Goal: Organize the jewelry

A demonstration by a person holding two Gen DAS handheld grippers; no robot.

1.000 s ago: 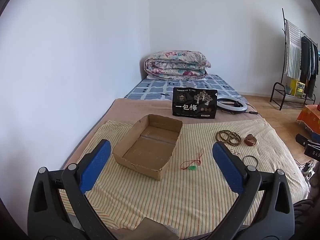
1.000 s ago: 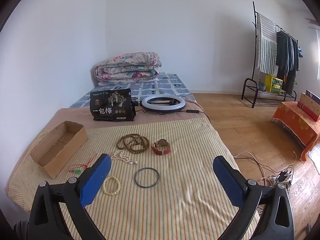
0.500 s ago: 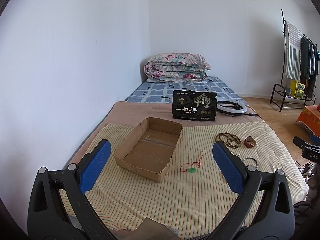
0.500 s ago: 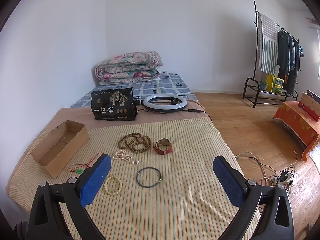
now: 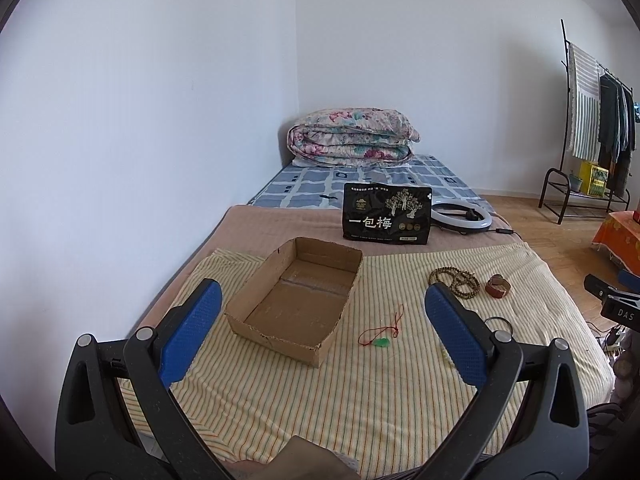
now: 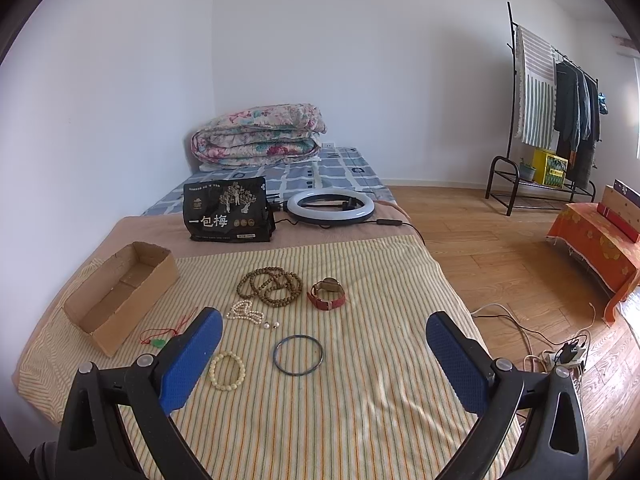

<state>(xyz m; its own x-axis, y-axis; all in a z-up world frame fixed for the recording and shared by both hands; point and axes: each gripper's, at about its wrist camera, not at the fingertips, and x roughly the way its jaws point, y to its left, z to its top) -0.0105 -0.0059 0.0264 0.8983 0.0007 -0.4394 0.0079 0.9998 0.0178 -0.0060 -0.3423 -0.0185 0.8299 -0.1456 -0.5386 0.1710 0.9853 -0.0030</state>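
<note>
- Left tool (image 5: 322, 326): jaws spread wide, nothing between the blue pads (image 5: 190, 334); it hangs above the near edge of the striped cloth (image 5: 360, 400) on the bed.
- Right tool (image 6: 324, 354): jaws spread wide, holding nothing, above the same cloth and to the right of the left tool.
- Cream bead bracelet (image 6: 227, 371): lies flat just beside the right tool's left pad.
- Dark thin bangle (image 6: 298, 355): lies flat to the right of the cream bracelet, apart from it.
- Green pendant on a red cord (image 6: 160, 342): lies close by the near corner of the cardboard box (image 5: 294, 300), outside it.
- Pearl strand (image 6: 244, 314): lies beyond the bangle, with loose pearls near its right end.
- Brown wooden bead strand (image 6: 270, 290): coiled in loops, just behind the pearl strand.
- Red-strapped watch (image 6: 326, 298): lies just right of the wooden beads.
- Cardboard box: open top, nothing inside, at the left side of the cloth.
- Black snack bag (image 6: 228, 210): stands upright behind the cloth.
- Ring light (image 6: 331, 208): lies flat beside the bag.
- Folded floral quilt (image 6: 258, 134): at the far end of the bed, against the wall.
</note>
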